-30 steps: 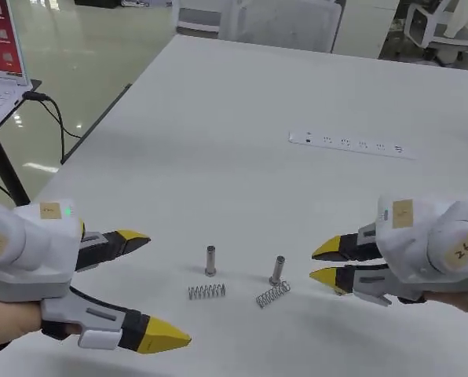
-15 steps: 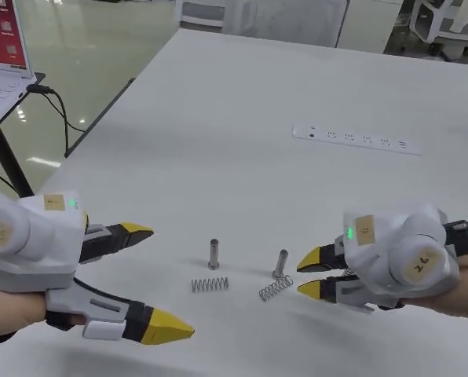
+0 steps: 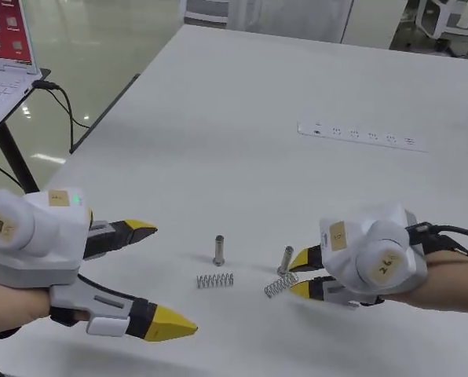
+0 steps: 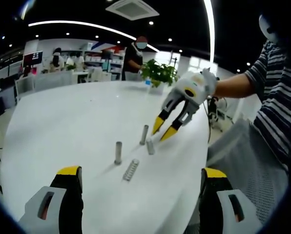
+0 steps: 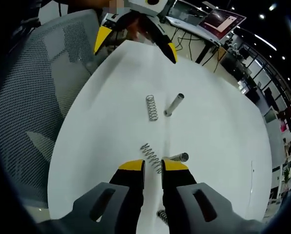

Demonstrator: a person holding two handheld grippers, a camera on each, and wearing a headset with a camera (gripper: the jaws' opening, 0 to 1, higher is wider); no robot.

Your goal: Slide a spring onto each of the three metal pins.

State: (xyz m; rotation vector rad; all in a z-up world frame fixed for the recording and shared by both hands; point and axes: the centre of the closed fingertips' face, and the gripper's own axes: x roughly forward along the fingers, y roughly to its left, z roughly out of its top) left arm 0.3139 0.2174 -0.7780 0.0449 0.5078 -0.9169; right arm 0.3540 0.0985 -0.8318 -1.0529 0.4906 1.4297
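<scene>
At the far left of the head view, an open laptop [image 3: 2, 47] sits on a separate stand. A black cable [image 3: 61, 106] trails from it beside the white tabletop [image 3: 242, 118]. Near the front left corner the left gripper [image 3: 167, 276] is held low, its jaws spread wide with nothing between them, pointing toward the parts. Just right of it, the left pin [image 3: 219, 249] stands upright. The left spring [image 3: 215, 280] lies on its side just in front of that pin, close but apart from it. Further right, the right pin [image 3: 286, 260] also stands upright, with the right spring [image 3: 276, 286] lying slanted at its foot. The right gripper [image 3: 298, 274] is down at these two, its jaws narrowed to a slim gap. In the right gripper view the near end of the right spring lies in that gap, and the right pin stands just beside one yellow tip. Whether the jaws touch the spring cannot be told. Neither spring is on a pin. Well behind, toward the right, a white power strip [image 3: 362, 136] lies flat.
</scene>
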